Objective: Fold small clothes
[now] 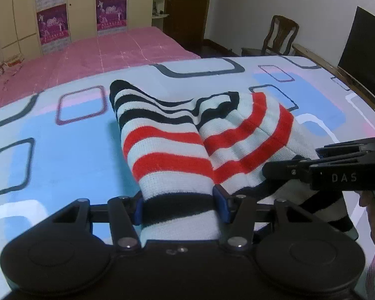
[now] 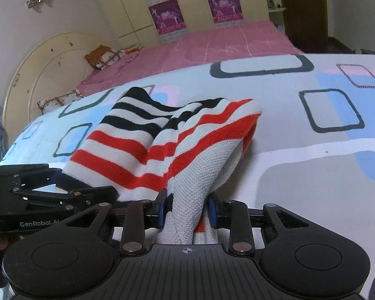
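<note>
A: Black housing of the left tool (image 1: 178, 206) fills the six o'clock edge of the left wrist view, its blue pads pressed on the near end of one leg of the striped knit garment (image 1: 177, 137), right on a black band. So it stands partly closed, gripping cloth.

B: And the right tool (image 2: 187, 208)?

A: Narrower still, pinched on a bunched grey-white fold of the same garment. In the left view it comes in from three o'clock, just beside the other leg.

B: Where does the garment itself lie?

A: It runs away from both tools toward twelve o'clock, near ends lifted, far black-striped ends resting on the patterned bedsheet (image 1: 37, 130).

B: What could go wrong?

A: My guess: the right tool has only a thick wad, so layers might slide out unevenly and the fold would land crooked. The tools are close together; if they pull at different rates, the two legs could twist over each other. A dragging far end could also rumple the sheet.
</note>
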`<state>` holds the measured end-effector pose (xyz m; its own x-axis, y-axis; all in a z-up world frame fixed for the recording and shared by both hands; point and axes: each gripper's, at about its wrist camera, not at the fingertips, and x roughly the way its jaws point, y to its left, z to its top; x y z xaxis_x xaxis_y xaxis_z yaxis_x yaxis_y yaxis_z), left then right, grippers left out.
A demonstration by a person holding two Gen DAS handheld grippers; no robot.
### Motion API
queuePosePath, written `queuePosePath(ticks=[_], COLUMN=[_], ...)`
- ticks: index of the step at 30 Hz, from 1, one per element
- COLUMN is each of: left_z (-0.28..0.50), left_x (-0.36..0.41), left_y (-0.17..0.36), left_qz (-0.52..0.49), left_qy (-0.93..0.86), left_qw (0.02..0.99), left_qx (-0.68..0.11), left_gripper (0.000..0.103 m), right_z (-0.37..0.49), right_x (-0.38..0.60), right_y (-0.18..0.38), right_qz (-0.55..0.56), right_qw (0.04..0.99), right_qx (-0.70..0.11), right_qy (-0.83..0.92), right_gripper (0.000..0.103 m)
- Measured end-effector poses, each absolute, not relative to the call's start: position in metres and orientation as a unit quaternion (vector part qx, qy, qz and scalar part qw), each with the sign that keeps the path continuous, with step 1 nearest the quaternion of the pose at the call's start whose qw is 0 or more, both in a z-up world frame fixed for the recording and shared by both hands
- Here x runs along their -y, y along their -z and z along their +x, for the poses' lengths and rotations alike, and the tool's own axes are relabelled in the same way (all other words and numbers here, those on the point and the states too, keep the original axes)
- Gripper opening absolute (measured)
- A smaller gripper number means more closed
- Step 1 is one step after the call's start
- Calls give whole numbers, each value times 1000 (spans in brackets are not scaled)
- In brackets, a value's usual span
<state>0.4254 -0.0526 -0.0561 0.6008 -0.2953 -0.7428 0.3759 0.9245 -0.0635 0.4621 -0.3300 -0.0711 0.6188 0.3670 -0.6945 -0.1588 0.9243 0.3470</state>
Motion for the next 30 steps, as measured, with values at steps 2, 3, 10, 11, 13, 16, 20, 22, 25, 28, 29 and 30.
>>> queuePosePath(ticks=[2,3,10,11,13,16,20,22,25,28,29,30], left_z=[422,420,414,414,416,419,426,425,424,425,425,426], left_x=[54,54,62,60,61,58,53,36,11,-11,-17,-23], left_y=[52,51,45,45,46,51,60,63,69,80,87,94], left_qz=[50,50,45,43,39,34,26,22,6,-15,-24,-38], left_qy=[187,185,162,157,149,137,125,120,116,119,121,124], left_qw=[895,896,903,904,905,907,906,905,901,895,890,889], left_qx=[-402,-400,-395,-395,-395,-397,-403,-408,-418,-430,-438,-439], left_gripper=[52,52,52,52,52,52,52,52,52,53,55,58], right_z=[460,459,462,464,465,468,471,471,472,472,472,472], right_x=[317,310,249,237,215,182,139,119,93,74,70,67], right_y=[67,65,57,56,56,57,63,67,72,82,88,96], right_qz=[125,124,109,106,102,95,89,88,86,84,80,75], right_qw=[892,893,890,889,888,884,878,875,869,863,859,857], right_qx=[-407,-406,-403,-402,-402,-403,-409,-412,-417,-427,-435,-444], right_qy=[-151,-153,-183,-189,-199,-215,-232,-240,-251,-257,-256,-249], right_gripper=[32,32,32,32,32,32,32,32,32,32,32,32])
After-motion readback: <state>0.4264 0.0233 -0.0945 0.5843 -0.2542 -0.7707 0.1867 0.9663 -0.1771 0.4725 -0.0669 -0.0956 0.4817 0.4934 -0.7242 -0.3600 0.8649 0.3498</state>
